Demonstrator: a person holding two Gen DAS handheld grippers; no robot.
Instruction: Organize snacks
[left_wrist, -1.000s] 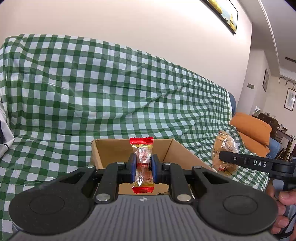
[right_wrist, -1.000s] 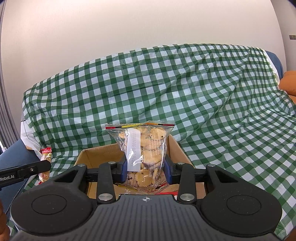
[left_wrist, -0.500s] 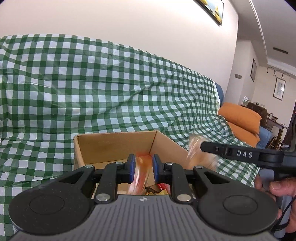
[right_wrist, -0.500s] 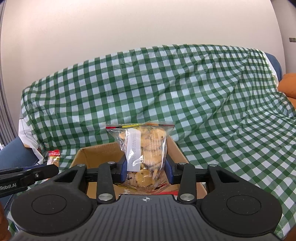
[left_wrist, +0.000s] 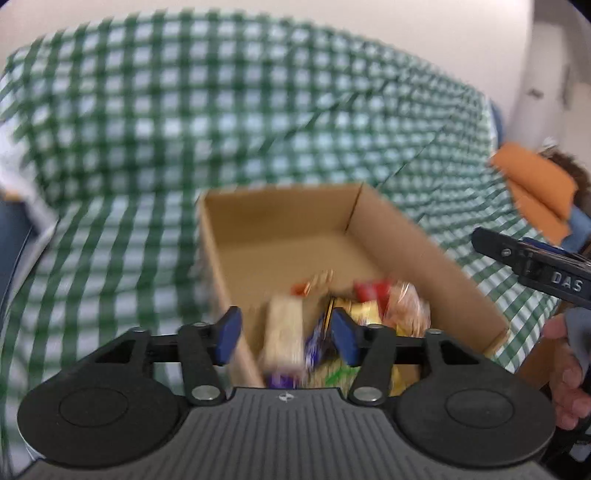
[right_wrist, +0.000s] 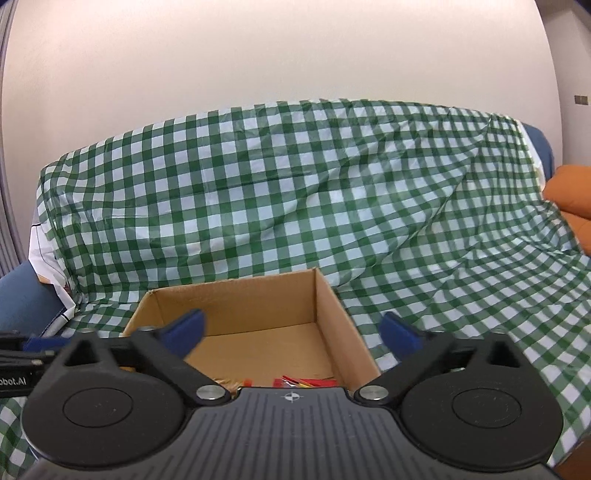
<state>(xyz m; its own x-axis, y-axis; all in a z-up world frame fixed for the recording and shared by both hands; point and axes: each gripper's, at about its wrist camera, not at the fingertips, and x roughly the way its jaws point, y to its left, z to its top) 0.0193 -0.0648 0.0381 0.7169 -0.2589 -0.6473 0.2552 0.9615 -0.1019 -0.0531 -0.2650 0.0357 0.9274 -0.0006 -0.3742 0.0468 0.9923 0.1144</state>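
An open cardboard box (left_wrist: 391, 236) sits on the green checked cloth. Blurred snacks lie in its near end: a beige bar (left_wrist: 284, 332), a red wrapper (left_wrist: 373, 290) and a clear cookie bag (left_wrist: 408, 314). My left gripper (left_wrist: 287, 339) hangs over that end, tilted down, its jaws opening. The beige bar shows in the gap but neither pad touches it. My right gripper (right_wrist: 294, 334) is above the box (right_wrist: 328, 317), its jaws opening wide with nothing between them. Red wrappers (right_wrist: 306, 382) peek out just under it.
The checked cloth (right_wrist: 295, 192) drapes a sofa against a white wall. An orange cushion (right_wrist: 569, 199) lies at the right. A person's hand (left_wrist: 565, 369) holds the right gripper (left_wrist: 532, 266) at the right edge of the left wrist view.
Both grippers have opened. The red-ended candy packet left the left jaws and the cookie bag left the right jaws; both now lie in the box. The left view has tipped down.
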